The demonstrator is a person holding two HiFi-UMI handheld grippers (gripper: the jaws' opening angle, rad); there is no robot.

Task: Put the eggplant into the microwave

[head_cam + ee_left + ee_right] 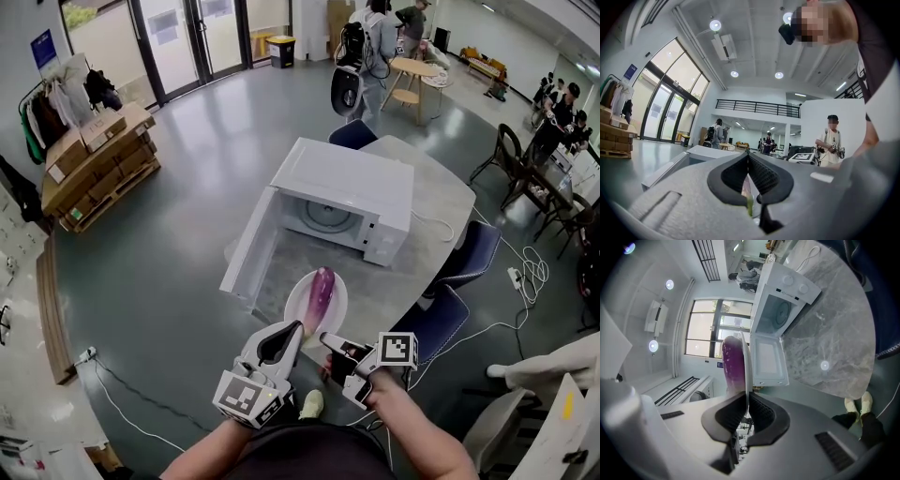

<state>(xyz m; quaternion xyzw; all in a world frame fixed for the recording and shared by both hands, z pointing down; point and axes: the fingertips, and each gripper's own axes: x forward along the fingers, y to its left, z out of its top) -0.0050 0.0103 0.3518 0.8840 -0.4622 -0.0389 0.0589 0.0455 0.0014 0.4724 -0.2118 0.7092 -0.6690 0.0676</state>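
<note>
A purple eggplant lies on a white plate held in the air just before the table's near edge. My left gripper is shut on the plate's near rim, and my right gripper pinches the same rim beside it. In the right gripper view the plate shows edge-on between the shut jaws of the right gripper, with the eggplant on its left face. In the left gripper view, the left gripper clamps a thin pale rim. The white microwave stands beyond on the grey table, its door swung open to the left.
Two blue chairs stand at the table's right side, another behind it. Cables and a power strip lie on the floor at right. A pallet of cardboard boxes sits far left. People stand at the back.
</note>
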